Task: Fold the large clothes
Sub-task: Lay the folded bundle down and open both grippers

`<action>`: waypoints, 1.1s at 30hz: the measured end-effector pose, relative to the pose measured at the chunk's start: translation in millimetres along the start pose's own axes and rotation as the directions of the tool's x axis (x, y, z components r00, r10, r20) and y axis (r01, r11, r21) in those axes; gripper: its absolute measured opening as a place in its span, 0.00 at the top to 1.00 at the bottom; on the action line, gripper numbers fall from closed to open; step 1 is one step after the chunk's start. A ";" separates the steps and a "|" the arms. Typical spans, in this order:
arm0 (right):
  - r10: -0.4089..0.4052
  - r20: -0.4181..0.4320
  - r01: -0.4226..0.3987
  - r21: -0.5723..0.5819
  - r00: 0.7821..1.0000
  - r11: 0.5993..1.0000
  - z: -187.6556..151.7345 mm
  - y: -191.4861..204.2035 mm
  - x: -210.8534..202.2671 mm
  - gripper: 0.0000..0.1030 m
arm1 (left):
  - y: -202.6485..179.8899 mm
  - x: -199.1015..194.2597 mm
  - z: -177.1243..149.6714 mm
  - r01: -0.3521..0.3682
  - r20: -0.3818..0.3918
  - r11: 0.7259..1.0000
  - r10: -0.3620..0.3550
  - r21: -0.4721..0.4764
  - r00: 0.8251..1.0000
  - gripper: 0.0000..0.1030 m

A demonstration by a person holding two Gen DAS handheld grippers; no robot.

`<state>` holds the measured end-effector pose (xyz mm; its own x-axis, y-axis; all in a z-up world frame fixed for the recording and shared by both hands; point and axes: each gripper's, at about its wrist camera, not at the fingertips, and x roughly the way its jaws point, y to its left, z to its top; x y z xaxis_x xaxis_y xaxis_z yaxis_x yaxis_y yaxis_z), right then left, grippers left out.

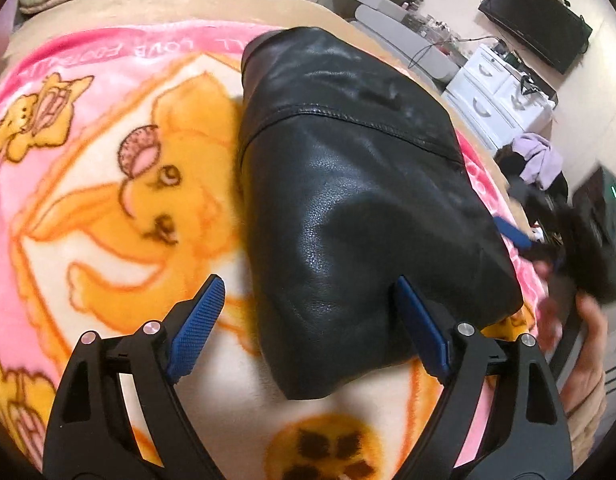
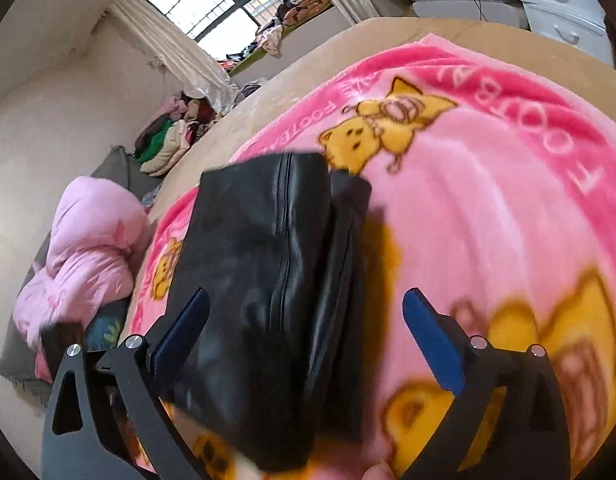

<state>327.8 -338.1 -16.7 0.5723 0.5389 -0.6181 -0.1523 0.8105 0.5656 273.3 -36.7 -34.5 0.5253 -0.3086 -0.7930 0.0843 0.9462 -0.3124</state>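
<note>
A black leather jacket (image 1: 348,184) lies folded into a long compact bundle on a pink cartoon blanket (image 1: 108,184). My left gripper (image 1: 308,300) is open and hovers over the bundle's near end, its right finger at the leather's edge. In the left wrist view the right gripper (image 1: 580,240) shows blurred at the far right, held in a hand. In the right wrist view the jacket (image 2: 268,280) lies lengthwise with a zip seam along it. My right gripper (image 2: 304,308) is open above its near part, holding nothing.
The blanket (image 2: 488,200) covers a tan bed (image 2: 268,92). A pink quilt (image 2: 88,240) and a pile of clothes (image 2: 168,140) lie beyond the bed's left side. White drawers (image 1: 496,96) and a black monitor (image 1: 536,20) stand at the right.
</note>
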 end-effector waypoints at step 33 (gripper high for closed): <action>-0.038 -0.038 0.032 -0.141 0.999 0.990 37.4 21.4 74.4 0.80 | -37.6 -10.6 -0.4 -0.027 0.078 0.983 0.013 0.180 0.997 0.47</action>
<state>397.3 -289.2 -30.1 0.5465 0.5164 -0.6593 -0.2461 0.8515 0.4630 264.2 -69.1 -14.6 0.5907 -0.2874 -0.7540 0.2212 0.9563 -0.1912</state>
